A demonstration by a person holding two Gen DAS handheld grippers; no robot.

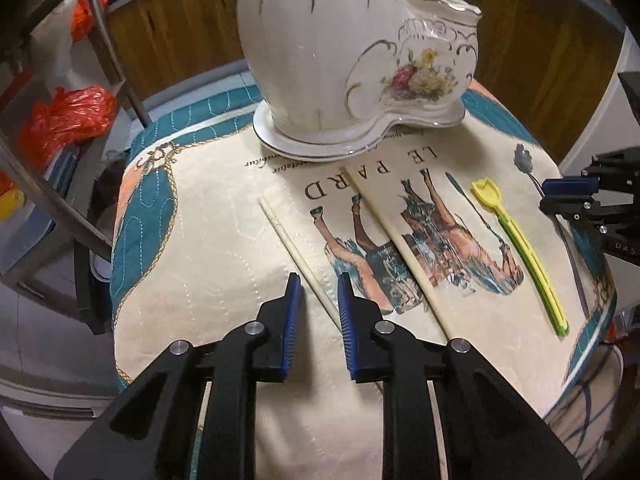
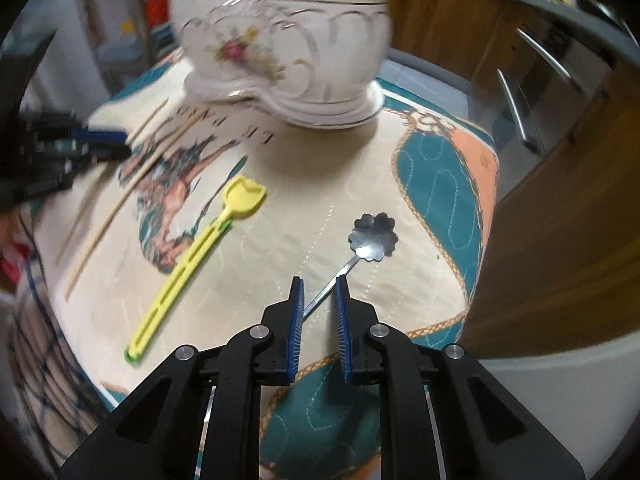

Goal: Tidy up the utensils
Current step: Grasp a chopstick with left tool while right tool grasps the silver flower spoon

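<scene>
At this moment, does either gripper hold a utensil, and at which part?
Neither holds anything. The open left gripper straddles a chopstick; the open right gripper straddles the handle of the metal spoon.

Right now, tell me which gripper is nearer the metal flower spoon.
Right. The right gripper straddles the metal flower spoon's handle, jaws open; the left gripper straddles a chopstick across the cloth.

Take the ceramic holder as your landmark: it stands on the quilted cloth at the far side. In front of it, seen from your left wrist, lie two chopsticks side by side, one to the left, the other nearer the middle. Right of them lies the plastic fork, and right again the metal spoon, all with heads toward the holder
</scene>
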